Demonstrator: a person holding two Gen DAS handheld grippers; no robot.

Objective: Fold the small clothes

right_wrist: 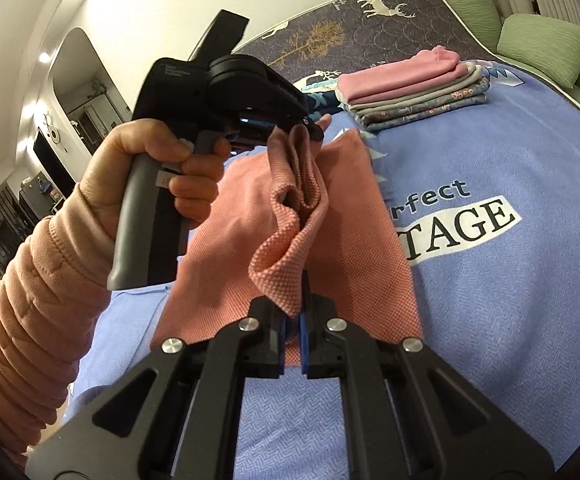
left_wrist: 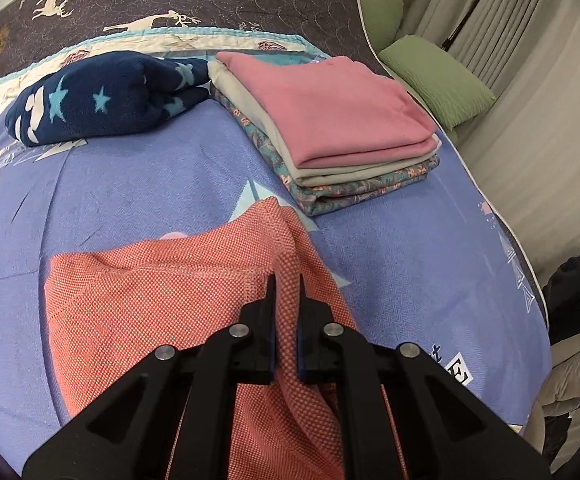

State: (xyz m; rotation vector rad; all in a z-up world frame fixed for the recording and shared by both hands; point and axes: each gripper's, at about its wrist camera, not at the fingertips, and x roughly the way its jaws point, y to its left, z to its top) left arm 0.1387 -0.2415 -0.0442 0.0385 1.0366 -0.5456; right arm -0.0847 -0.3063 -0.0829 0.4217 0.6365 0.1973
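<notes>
Looking along the left gripper [left_wrist: 288, 280], its jaws pinch a fold of the coral knit garment [left_wrist: 150, 304], which lies on the blue bedsheet [left_wrist: 130, 184]; a folded stack [left_wrist: 329, 132] and a navy star fleece [left_wrist: 102, 96] lie beyond. Right wrist view: the right gripper [right_wrist: 302, 276] clamps another raised edge of the garment, beside the person's hand [right_wrist: 146, 172].
</notes>
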